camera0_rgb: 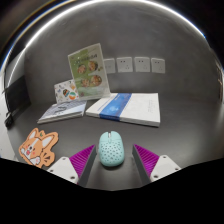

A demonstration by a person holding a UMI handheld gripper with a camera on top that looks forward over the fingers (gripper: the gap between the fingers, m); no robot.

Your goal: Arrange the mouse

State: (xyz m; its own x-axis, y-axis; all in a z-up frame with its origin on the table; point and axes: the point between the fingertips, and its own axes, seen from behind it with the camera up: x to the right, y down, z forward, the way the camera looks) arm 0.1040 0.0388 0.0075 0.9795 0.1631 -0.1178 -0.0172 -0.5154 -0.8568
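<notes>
A pale teal mouse (110, 148) with a perforated shell rests on the dark grey desk (180, 140). It stands between my two fingers, with a gap on each side. My gripper (111, 160) is open, its magenta pads (84, 157) flanking the mouse's rear half on the left and right. The front of the mouse points away from me toward the books.
A white and blue book (128, 106) lies just beyond the mouse. A picture card (86, 70) stands upright behind it, and a booklet (62, 108) lies left of the book. An orange corgi-shaped cutout (37, 146) lies left of my fingers. A dark monitor (14, 95) stands far left.
</notes>
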